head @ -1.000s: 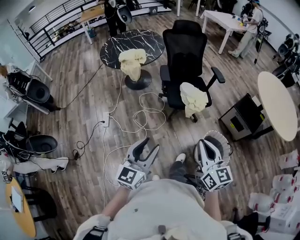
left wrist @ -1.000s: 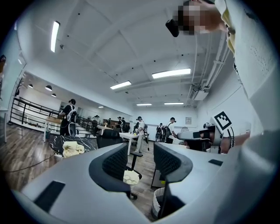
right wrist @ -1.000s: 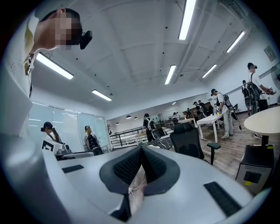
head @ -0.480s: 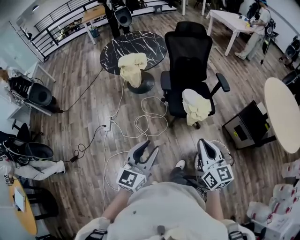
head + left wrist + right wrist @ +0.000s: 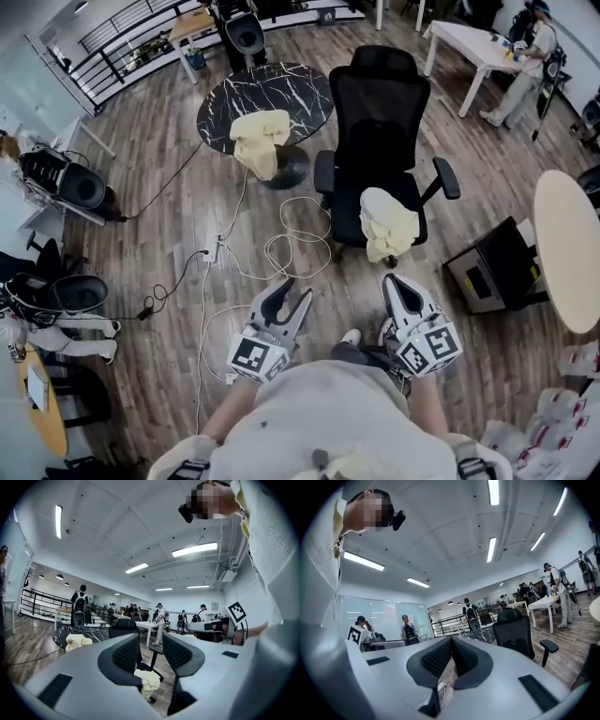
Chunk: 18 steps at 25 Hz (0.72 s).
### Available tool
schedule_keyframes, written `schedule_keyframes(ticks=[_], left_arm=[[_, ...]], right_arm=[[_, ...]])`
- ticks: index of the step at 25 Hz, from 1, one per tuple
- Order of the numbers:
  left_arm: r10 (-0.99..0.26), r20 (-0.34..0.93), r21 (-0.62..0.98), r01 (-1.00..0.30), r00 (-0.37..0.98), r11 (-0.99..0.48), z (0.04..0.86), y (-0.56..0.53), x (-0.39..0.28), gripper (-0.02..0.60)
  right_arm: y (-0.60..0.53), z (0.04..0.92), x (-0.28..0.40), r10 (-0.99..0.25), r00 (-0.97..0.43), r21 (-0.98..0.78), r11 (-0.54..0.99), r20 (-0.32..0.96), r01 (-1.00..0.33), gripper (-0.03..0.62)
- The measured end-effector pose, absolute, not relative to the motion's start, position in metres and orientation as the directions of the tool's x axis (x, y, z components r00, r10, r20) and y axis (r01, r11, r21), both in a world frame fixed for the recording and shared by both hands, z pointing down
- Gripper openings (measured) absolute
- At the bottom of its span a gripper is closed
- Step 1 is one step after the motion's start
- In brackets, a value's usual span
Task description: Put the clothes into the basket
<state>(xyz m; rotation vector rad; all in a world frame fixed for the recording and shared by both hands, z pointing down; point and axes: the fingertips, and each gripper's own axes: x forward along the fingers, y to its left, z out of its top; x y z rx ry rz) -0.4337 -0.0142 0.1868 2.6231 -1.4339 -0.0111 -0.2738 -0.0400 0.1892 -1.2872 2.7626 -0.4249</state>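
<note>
Grippers point level, side by side, close in front of the person. The left gripper (image 5: 295, 289) has its jaws apart and has just been opening them further; nothing is between them, and the gap frames only the chair far ahead. The right gripper (image 5: 395, 279) has its jaws together at the tips, with nothing held.

Ahead of both lies open wood floor (image 5: 159, 234), crossed by loops of white cable (image 5: 292, 234) that run between the grippers and the chair (image 5: 380, 112). The chair stands ahead and a little right. Left of it is a round black table (image 5: 272, 89) with white veins, on a single foot. A black box (image 5: 492, 267) sits on the floor to the right, near the edge of a pale round table (image 5: 570, 246), which narrows the way on that side. The floor to the left is barer.

One cloth (image 5: 387, 223), pale yellow and crumpled, lies on the chair seat and hangs over its front edge. A second cloth (image 5: 261, 139), the same colour, is draped over the near edge of the black table, its lower part hanging toward the foot.
</note>
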Motion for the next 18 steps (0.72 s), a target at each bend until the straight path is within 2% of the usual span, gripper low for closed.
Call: schedule_keyframes(ticks=[8,18], left_arm=[[-0.834,0.058,0.146,-0.831,0.548,-0.536,0.195,-0.071,-0.347,0.165],[-0.78,0.059,0.128,-0.78,0.623,-0.613,0.201,-0.12,-0.252,0.163]], right_arm=[[-0.086,0.192,-0.19,-0.75,-0.66,-0.26,0.63,0.041,-0.732,0.009],[-0.103,0.201,-0.083,-0.838,-0.545,-0.274,0.514,0.045,-0.813,0.008]])
